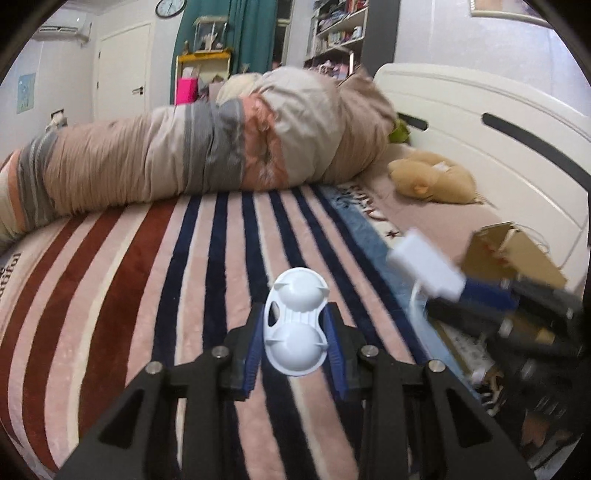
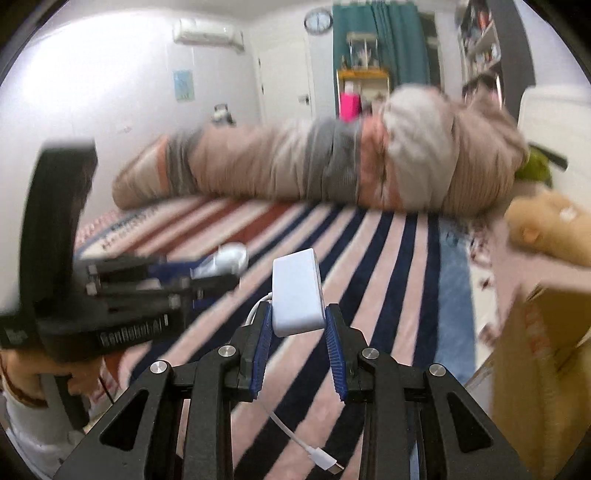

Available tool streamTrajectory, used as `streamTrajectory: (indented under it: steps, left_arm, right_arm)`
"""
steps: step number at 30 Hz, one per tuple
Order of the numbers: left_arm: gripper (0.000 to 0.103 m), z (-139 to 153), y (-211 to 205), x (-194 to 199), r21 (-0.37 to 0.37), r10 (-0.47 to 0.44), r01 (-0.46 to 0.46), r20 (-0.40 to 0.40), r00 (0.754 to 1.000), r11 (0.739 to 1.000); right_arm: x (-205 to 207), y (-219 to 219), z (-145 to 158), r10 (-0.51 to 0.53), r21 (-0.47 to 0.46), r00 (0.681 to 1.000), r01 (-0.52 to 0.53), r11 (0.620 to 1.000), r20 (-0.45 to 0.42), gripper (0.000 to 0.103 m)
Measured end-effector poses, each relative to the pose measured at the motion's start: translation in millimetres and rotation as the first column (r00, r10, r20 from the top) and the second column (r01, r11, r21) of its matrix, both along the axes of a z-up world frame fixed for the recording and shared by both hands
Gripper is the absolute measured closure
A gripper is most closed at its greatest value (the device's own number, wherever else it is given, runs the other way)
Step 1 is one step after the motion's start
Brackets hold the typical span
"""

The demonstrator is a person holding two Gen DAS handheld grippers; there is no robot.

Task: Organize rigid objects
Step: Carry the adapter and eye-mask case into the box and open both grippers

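White plastic double-dome piece point(image 1: 296, 320): my left hand-held gripper point(image 1: 295, 345) pinches its waist, lifted over the striped bed point(image 1: 129, 277) for carrying. White charger box point(image 2: 298, 297): my right hand-held gripper point(image 2: 298, 341) clamps it, cable dangling, near the cardboard box point(image 2: 546, 354), probably its destination

A striped blanket point(image 1: 147, 266) in red, pink and navy covers the bed, and a rolled beige and grey duvet point(image 1: 207, 144) lies across its far side. A tan plush toy point(image 1: 432, 177) rests near the white headboard point(image 1: 480, 122), with a brown cardboard box point(image 1: 517, 254) closer on the same side. Farther back stand a teal curtain point(image 1: 251, 33), a wall clock point(image 1: 170, 6), a white door point(image 1: 122, 70) and a bookshelf point(image 1: 340, 29).
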State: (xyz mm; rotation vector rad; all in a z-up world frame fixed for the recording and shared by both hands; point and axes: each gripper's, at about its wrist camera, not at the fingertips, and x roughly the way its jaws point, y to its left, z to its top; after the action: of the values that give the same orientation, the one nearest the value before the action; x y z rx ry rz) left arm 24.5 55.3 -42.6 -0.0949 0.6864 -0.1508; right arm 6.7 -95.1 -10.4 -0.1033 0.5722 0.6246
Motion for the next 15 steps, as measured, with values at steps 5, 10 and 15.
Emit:
streamTrajectory:
  steps: [5, 10, 15]
  left_arm:
    - [0.074, 21.9, -23.1, -18.3, 0.005, -0.036, 0.036, 0.041, 0.999, 0.999]
    - [0.074, 38.3, -53.5, -24.3, 0.020, -0.088, 0.087, 0.065, 0.994, 0.996]
    - [0.074, 48.2, -87.4, -21.5, 0.030, -0.148, 0.147, 0.068, 0.987, 0.989]
  right_arm:
    - [-20.2, -44.3, 51.4, -0.065, 0.051, 0.990, 0.059, 0.997, 0.125, 0.079]
    - [-26.0, -100.5, 70.6, -0.182, 0.049, 0.970, 0.176, 0.983, 0.163, 0.079]
    - [-6.3, -151.4, 46.3, -0.288, 0.009, 0.956, 0.288, 0.958, 0.055, 0.079]
